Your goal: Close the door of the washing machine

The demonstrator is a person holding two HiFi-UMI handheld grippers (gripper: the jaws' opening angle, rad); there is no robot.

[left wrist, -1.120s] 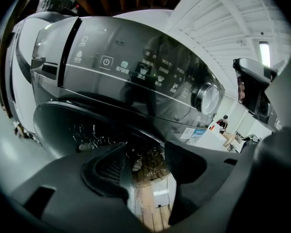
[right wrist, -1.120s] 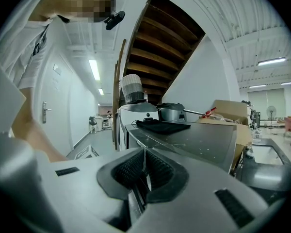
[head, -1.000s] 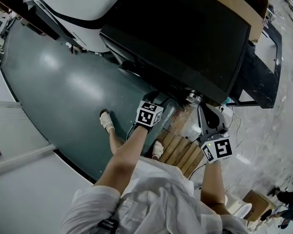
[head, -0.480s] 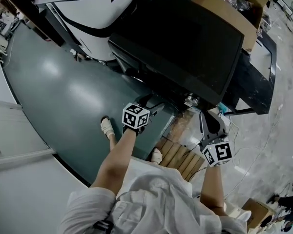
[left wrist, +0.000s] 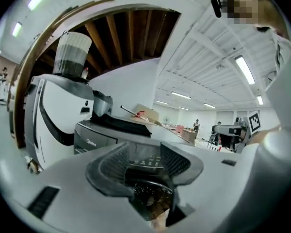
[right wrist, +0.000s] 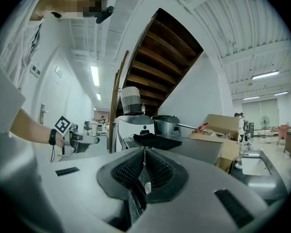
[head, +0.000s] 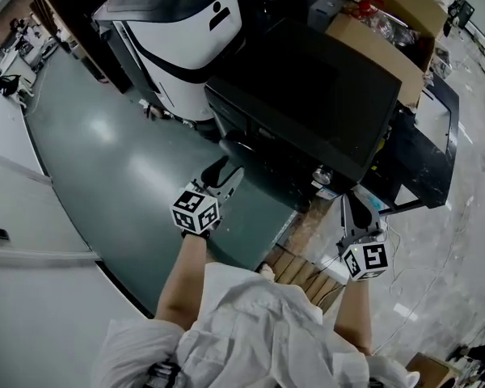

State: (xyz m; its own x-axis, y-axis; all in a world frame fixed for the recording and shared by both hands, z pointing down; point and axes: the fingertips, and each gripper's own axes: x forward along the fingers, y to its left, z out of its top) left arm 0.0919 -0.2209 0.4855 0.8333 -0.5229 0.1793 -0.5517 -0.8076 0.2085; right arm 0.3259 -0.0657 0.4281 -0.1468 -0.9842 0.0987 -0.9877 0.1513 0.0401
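Fingers [left wrist: 111,166] of left gripper [head: 225,173] closing, still apart, nothing between them. Right gripper [head: 357,210] fingers [right wrist: 129,169] pressed together, empty. Green floor [head: 105,160] fills frame left. Washing machine [head: 323,103], dark, sits centre-right, just ahead of both grippers; its front too dark to read. White appliance [head: 186,47] stands to its upper left, cardboard box [head: 388,23] at upper right.

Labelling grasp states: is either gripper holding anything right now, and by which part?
Nothing is held. Left gripper: jaws apart and closing, with nothing between them. Right gripper: jaws together, empty.
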